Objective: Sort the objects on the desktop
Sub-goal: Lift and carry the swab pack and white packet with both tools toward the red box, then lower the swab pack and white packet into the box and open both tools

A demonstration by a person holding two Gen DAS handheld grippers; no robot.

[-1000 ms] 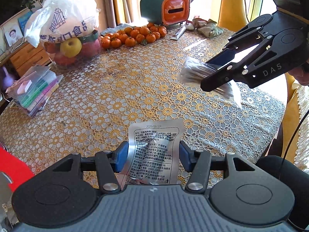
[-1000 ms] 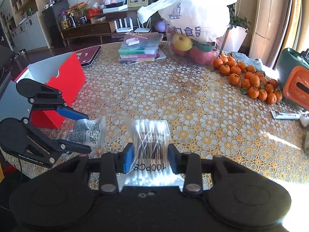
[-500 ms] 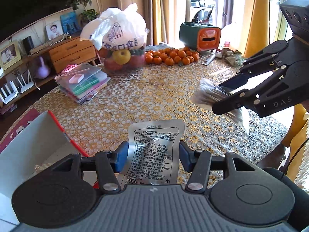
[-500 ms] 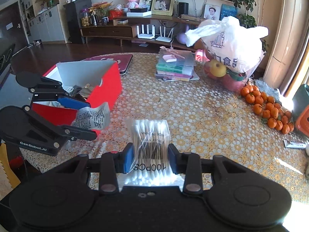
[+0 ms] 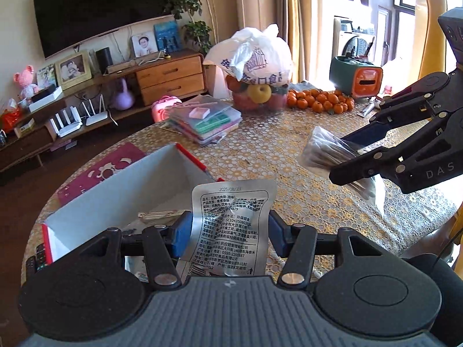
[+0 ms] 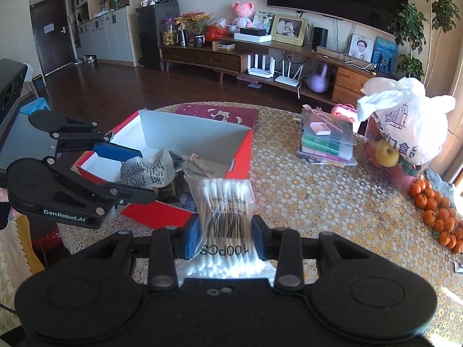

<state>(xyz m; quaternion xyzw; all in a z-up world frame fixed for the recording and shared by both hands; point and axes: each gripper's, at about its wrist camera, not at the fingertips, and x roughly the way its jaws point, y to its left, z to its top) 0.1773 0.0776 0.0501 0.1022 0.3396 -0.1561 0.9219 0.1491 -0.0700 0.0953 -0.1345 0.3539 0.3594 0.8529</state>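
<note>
Left wrist view: the left tool (image 5: 228,232) is clenched on a silver foil pouch (image 5: 231,225), blue pads pressed to both its edges, the pouch standing upright at 6 o'clock. Just behind it, from 9 to 7 o'clock, sits an open red box (image 5: 121,193) with a white inside; thin metal pieces and small dark items lie in it, too hidden to name. At 3 o'clock the right tool (image 5: 344,159) grips a clear bag of cotton swabs (image 5: 327,151) above the tabletop (image 5: 272,150). A white plastic bag of fruit (image 5: 254,69) stands at 12 o'clock, loose oranges (image 5: 318,102) beside it toward 1 o'clock.

Right wrist view: the right tool (image 6: 225,238) is closed tight on the bag of cotton swabs (image 6: 222,211), marked 100PCS, at 6 o'clock. At 9 o'clock the left tool (image 6: 139,173) holds the crumpled foil pouch (image 6: 147,170) over the red box (image 6: 214,156), which holds metal utensils and dark packets. A stack of books (image 6: 327,144) lies at 2 o'clock.
</note>
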